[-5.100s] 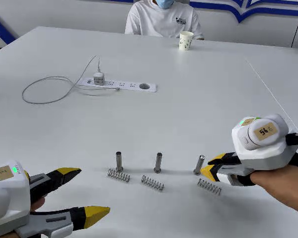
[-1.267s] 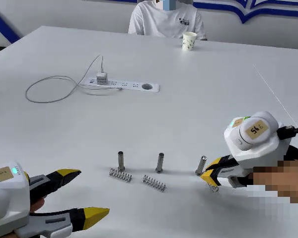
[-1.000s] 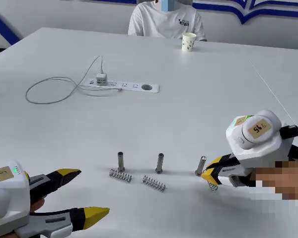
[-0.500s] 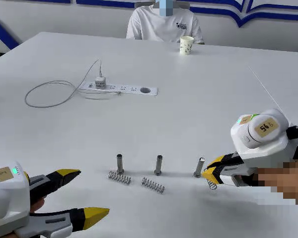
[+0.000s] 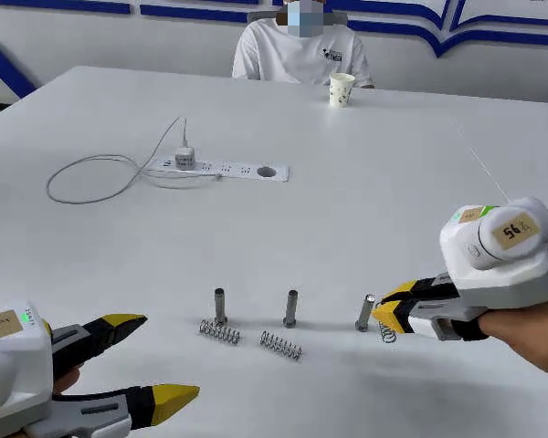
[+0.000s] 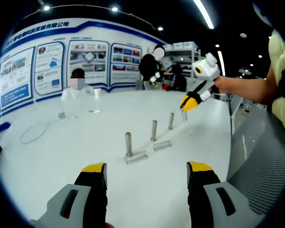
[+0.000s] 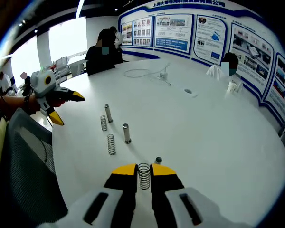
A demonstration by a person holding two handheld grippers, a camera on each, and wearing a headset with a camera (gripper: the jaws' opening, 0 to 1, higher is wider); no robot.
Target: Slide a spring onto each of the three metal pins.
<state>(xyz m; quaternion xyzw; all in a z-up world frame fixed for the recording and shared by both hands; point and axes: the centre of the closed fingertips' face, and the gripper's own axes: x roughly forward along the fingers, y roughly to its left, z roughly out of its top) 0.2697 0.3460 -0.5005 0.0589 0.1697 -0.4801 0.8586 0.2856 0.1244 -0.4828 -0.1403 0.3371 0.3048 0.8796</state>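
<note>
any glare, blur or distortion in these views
Head view: even light, sharp, faint soft shadows at the pins. Left gripper view: fisheye curves the table edge; ceiling lights glare. Right gripper view: same curving, bright window area washed out, held spring sharp.

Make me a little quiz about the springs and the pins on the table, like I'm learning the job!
1. True or false: the left gripper is open and holds nothing.
2. How many springs lie loose on the table, in front of the pins?
3. What is clamped in the right gripper? A: a pin. B: a spring. C: a screwdriver.
Key: 1 true. 2 two. 3 B.
</note>
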